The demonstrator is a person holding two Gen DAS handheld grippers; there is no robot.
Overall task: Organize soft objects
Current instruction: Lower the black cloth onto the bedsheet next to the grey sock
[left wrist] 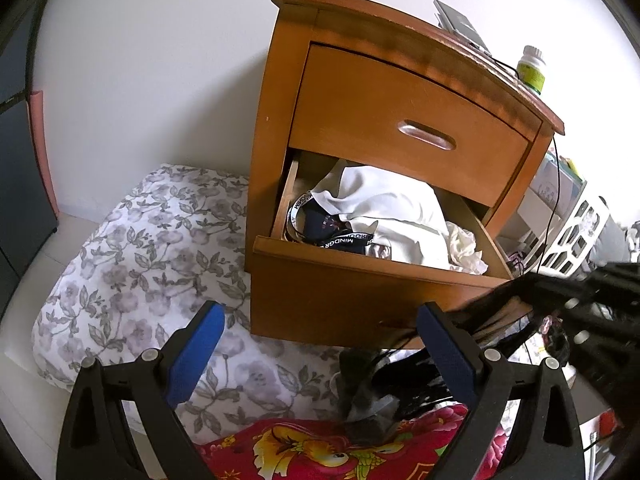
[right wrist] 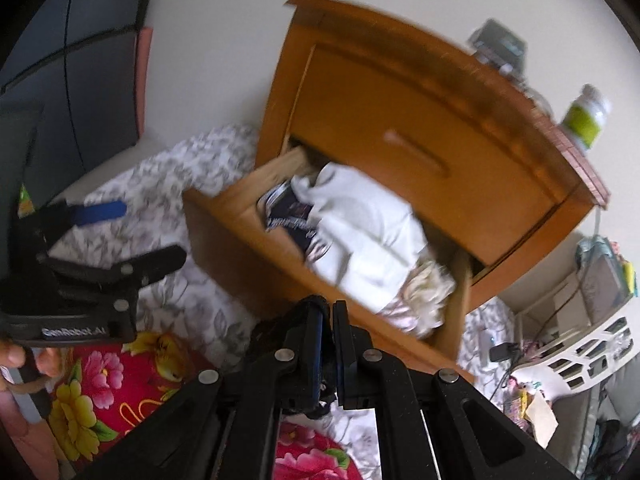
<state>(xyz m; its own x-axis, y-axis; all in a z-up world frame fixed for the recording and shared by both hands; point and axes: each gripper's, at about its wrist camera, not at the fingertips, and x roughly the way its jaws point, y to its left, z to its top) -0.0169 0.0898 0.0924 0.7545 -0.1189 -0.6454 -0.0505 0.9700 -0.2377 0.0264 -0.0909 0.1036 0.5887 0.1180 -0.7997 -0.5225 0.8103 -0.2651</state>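
A wooden nightstand (left wrist: pixel 400 92) stands with its lower drawer (left wrist: pixel 360 280) pulled open. The drawer holds a white garment (left wrist: pixel 396 216), a navy garment with a printed band (left wrist: pixel 320 220) and a crumpled cream cloth (left wrist: pixel 464 248). My left gripper (left wrist: pixel 320 332) is open and empty, in front of the drawer's front panel. My right gripper (right wrist: pixel 328 320) is shut on a dark cloth (right wrist: pixel 272 332) that hangs below it (left wrist: pixel 372 392), just in front of the drawer; the view is blurred. The drawer also shows in the right wrist view (right wrist: pixel 248 256).
A grey floral pillow (left wrist: pixel 140 260) lies left of the nightstand. A red floral blanket (left wrist: pixel 340 452) is below the grippers. A green-labelled bottle (left wrist: pixel 532 68) and a flat device (left wrist: pixel 460 24) sit on the nightstand top. A white basket (left wrist: pixel 576 236) and cables are to the right.
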